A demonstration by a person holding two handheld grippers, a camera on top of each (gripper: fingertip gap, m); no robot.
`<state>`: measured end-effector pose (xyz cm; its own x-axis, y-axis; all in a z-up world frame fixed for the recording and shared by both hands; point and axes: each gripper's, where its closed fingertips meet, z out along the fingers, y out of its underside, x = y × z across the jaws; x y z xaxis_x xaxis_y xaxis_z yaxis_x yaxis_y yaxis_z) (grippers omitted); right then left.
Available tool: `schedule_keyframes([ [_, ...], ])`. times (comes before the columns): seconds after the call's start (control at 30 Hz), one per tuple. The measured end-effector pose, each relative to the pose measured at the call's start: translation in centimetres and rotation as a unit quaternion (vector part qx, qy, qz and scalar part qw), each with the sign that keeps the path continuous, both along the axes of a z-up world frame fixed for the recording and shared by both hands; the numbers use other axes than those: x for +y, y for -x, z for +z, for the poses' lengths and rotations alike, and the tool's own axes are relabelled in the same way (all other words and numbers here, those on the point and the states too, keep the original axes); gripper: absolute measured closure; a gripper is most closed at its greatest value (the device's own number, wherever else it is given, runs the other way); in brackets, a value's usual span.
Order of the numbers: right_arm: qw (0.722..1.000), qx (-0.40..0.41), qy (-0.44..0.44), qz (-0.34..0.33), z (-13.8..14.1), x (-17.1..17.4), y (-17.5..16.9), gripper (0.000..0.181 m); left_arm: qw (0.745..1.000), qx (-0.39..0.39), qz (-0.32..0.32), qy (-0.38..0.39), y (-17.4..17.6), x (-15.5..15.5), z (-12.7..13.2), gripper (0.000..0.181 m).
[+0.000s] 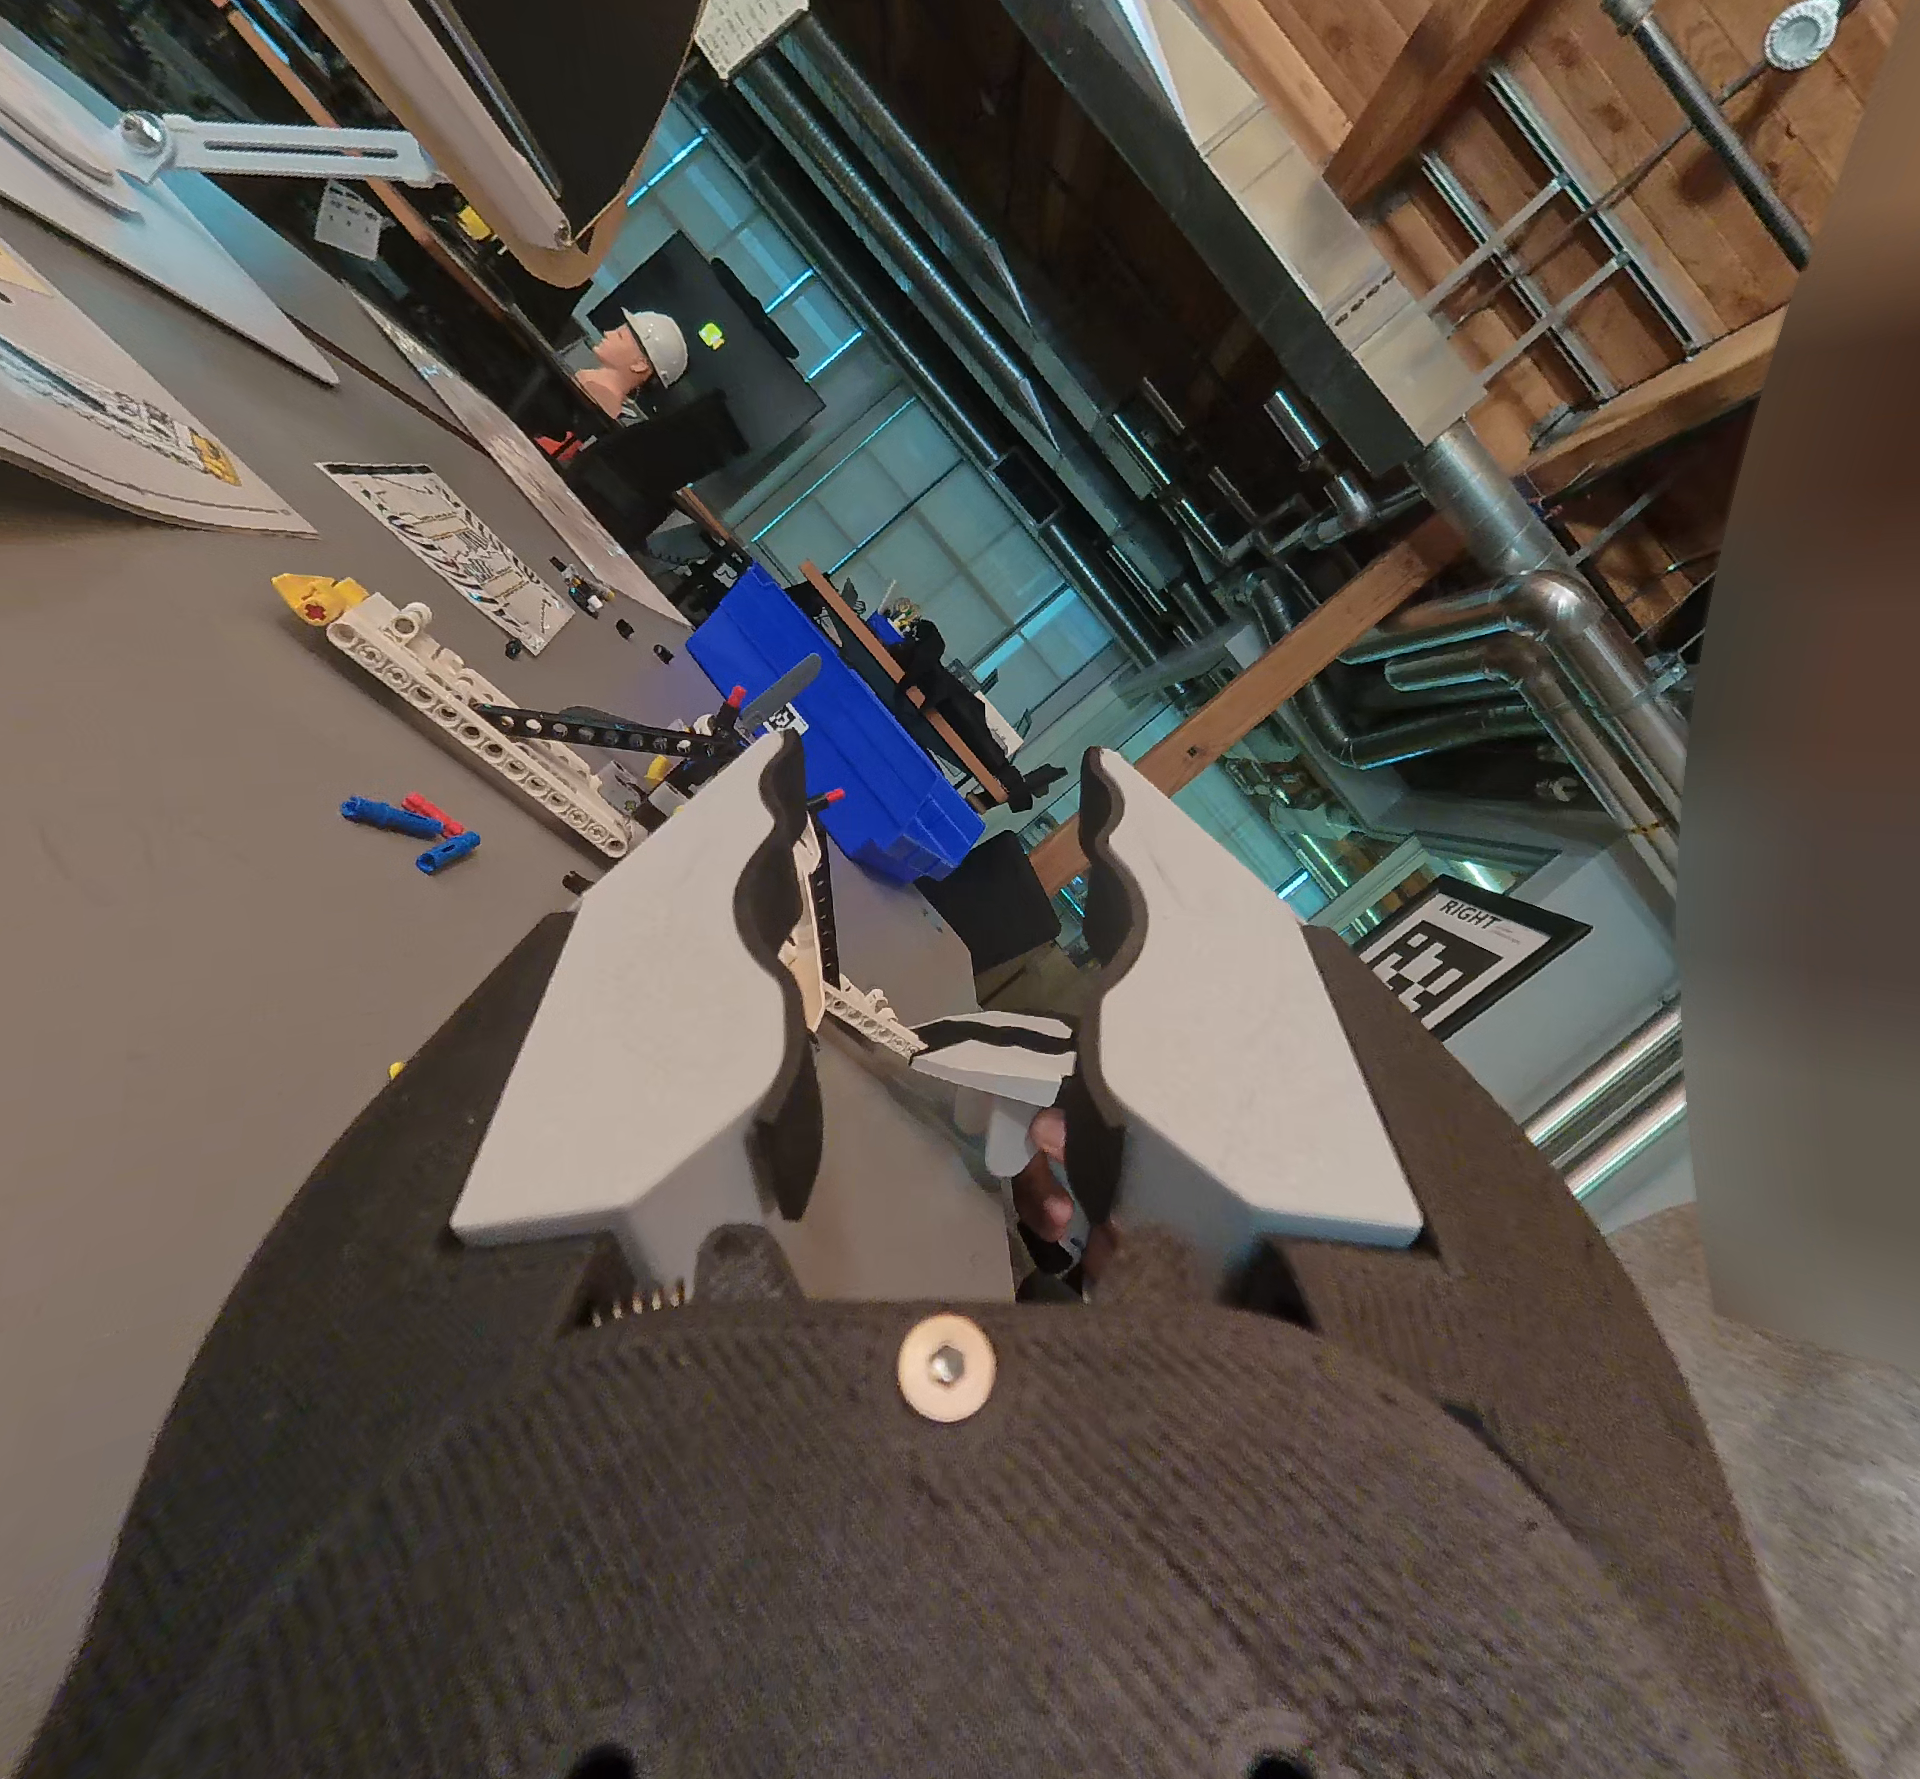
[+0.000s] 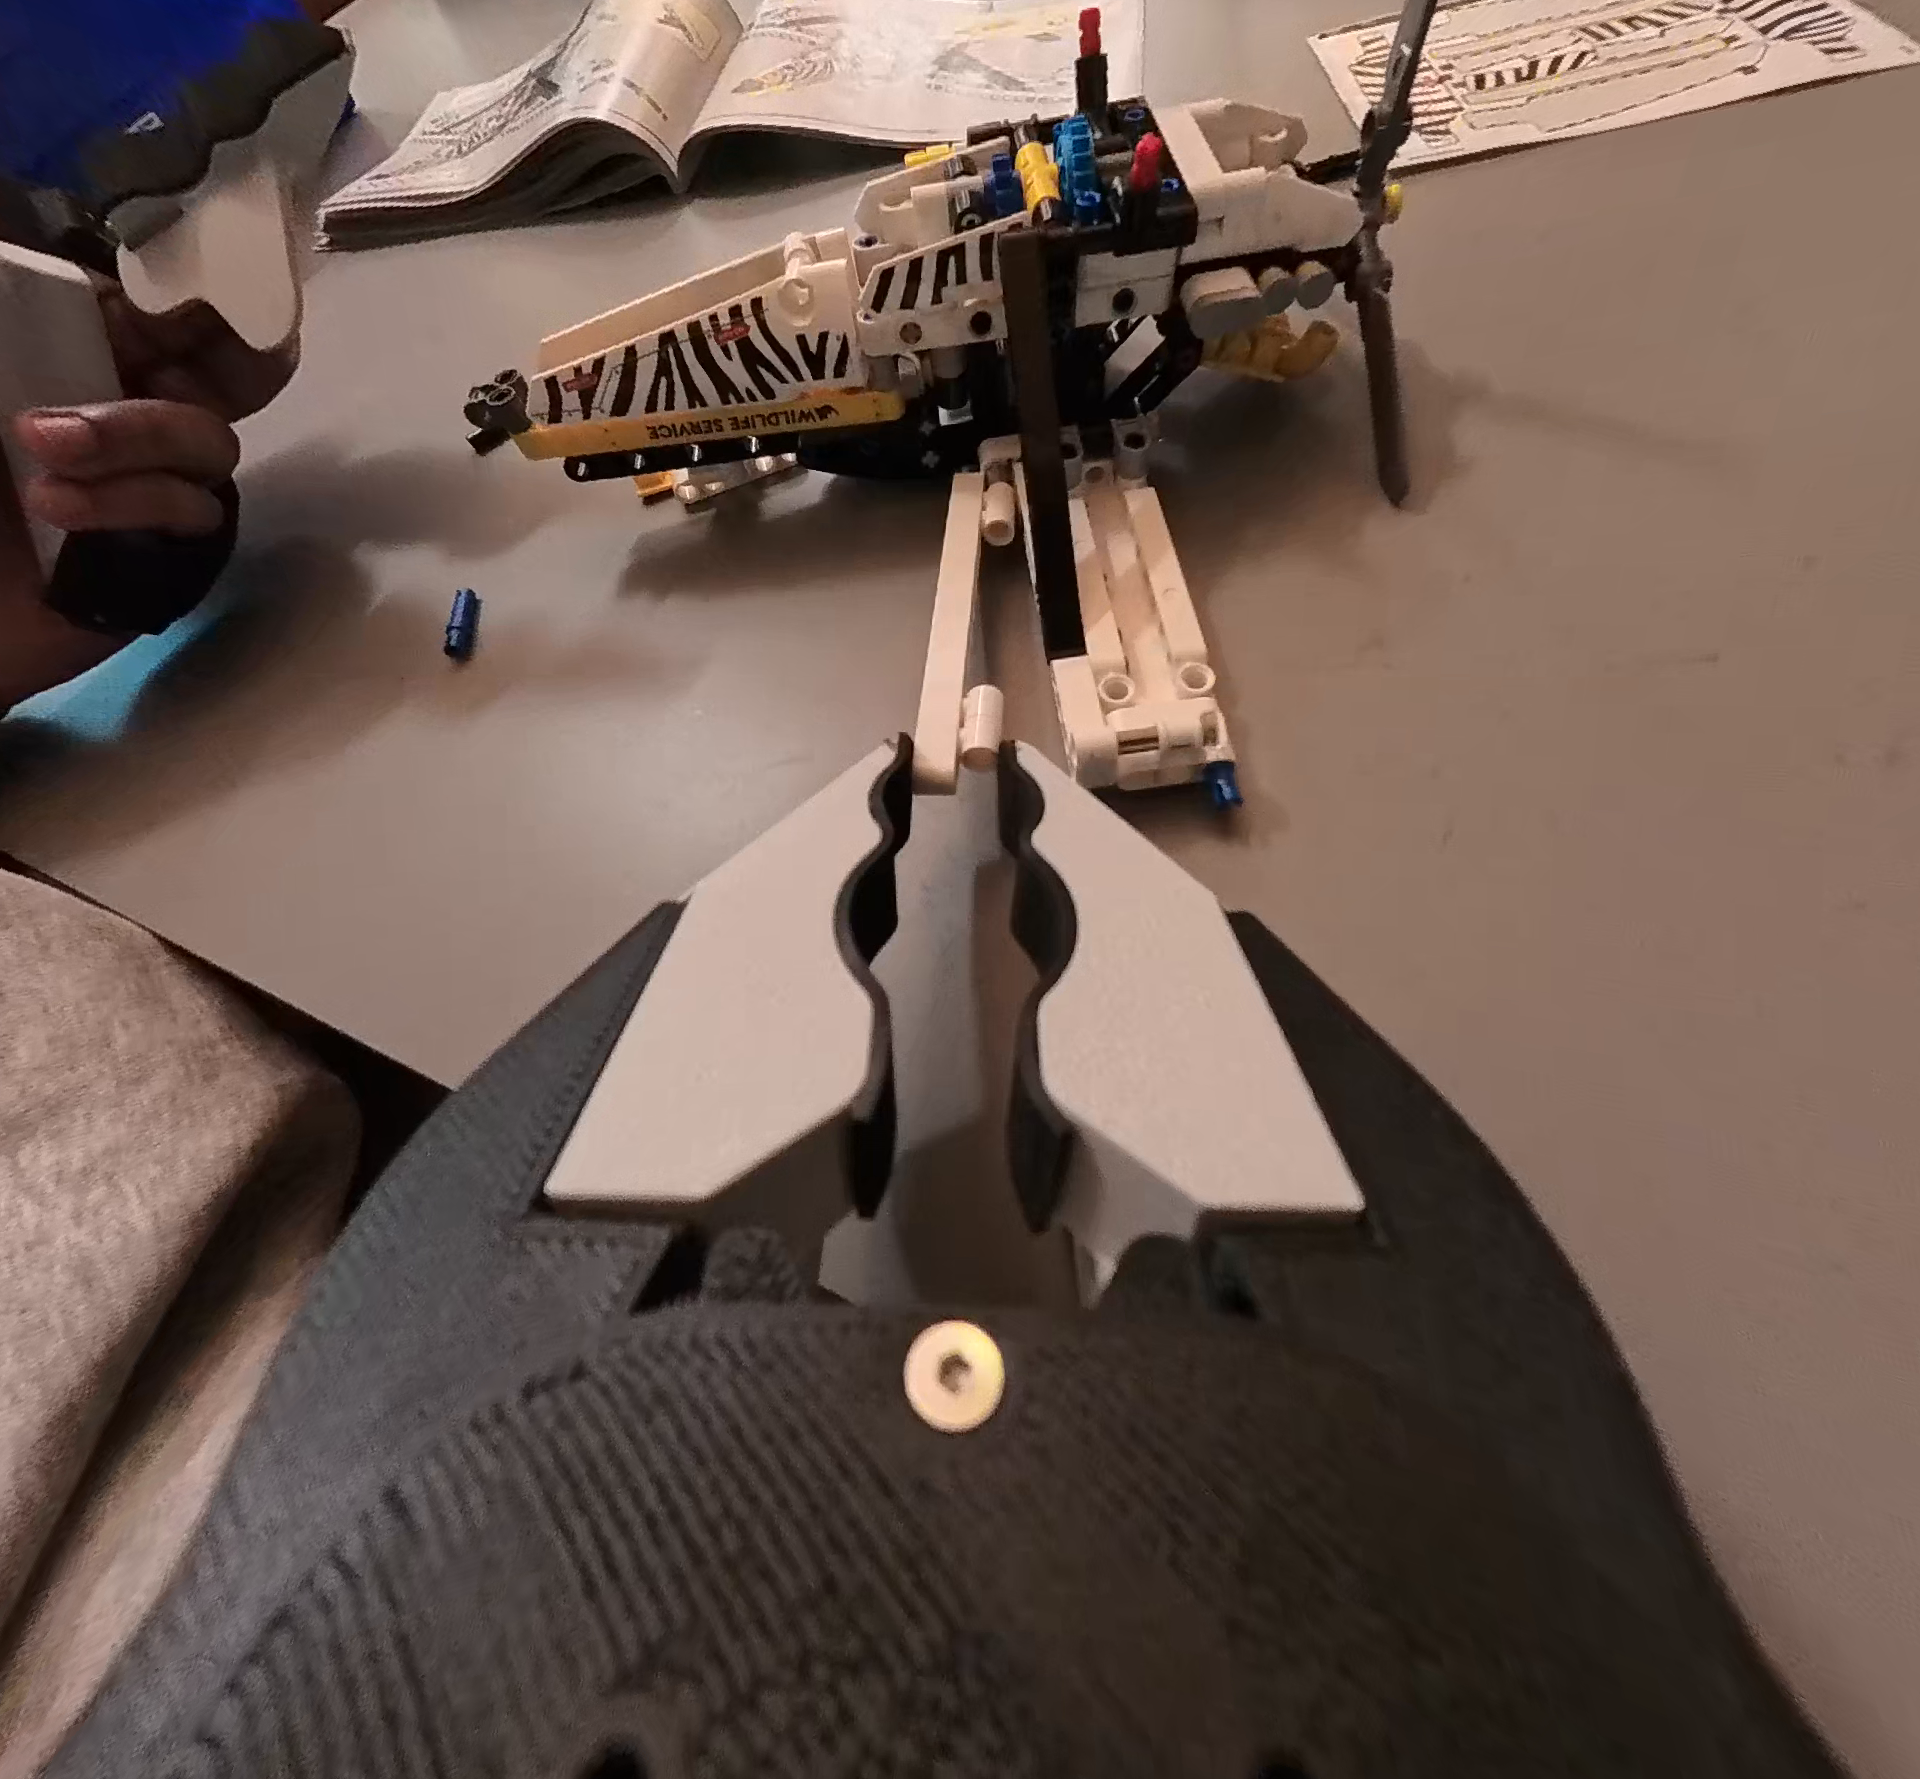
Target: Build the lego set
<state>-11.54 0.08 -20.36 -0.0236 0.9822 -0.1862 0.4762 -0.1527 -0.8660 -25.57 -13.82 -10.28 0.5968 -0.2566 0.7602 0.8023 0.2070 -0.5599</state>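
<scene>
A zebra-striped lego plane (image 2: 935, 316) lies on the grey table (image 2: 1558, 690), with its grey propeller (image 2: 1382, 275) at the right. A white wing frame (image 2: 1132, 649) juts from it toward me. My right gripper (image 2: 954, 761) is closed on the near end of a thin white beam (image 2: 951, 607) with a white pin (image 2: 979, 721), which leads back to the plane. My left gripper (image 1: 940, 768) is open and empty, tilted and off the table to the left of the plane. It shows in the right wrist view (image 2: 208, 275), held by a hand.
An open instruction booklet (image 2: 727, 67) and a sticker sheet (image 2: 1610, 36) lie behind the plane. A loose blue pin (image 2: 460, 623) lies left of it. The left wrist view shows a white beam assembly (image 1: 468, 701), blue and red pins (image 1: 416, 825) and a blue bin (image 1: 831, 742). Spacing between my two grippers at the tips: around 25 cm.
</scene>
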Motion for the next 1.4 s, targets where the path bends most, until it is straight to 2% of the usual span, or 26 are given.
schedule_keyframes([
  [0.93,1.000,0.001,0.010,0.005,-0.3,-0.4,-0.4,0.167,1.000,-0.003,-0.002,0.001,0.0,0.1,-0.1,0.132],
  [1.1,0.999,0.002,0.024,0.031,-0.2,-2.4,-0.4,0.167,1.000,-0.002,-0.001,0.002,0.0,0.1,-0.1,0.132],
  [1.3,0.997,-0.004,0.003,0.073,-0.2,-5.9,-0.1,0.167,1.000,0.000,-0.002,0.003,-0.1,0.1,-0.1,0.132],
  [1.4,0.997,-0.010,-0.019,0.078,-0.5,-6.4,0.1,0.167,1.000,0.001,-0.001,0.003,-0.1,0.1,-0.1,0.132],
])
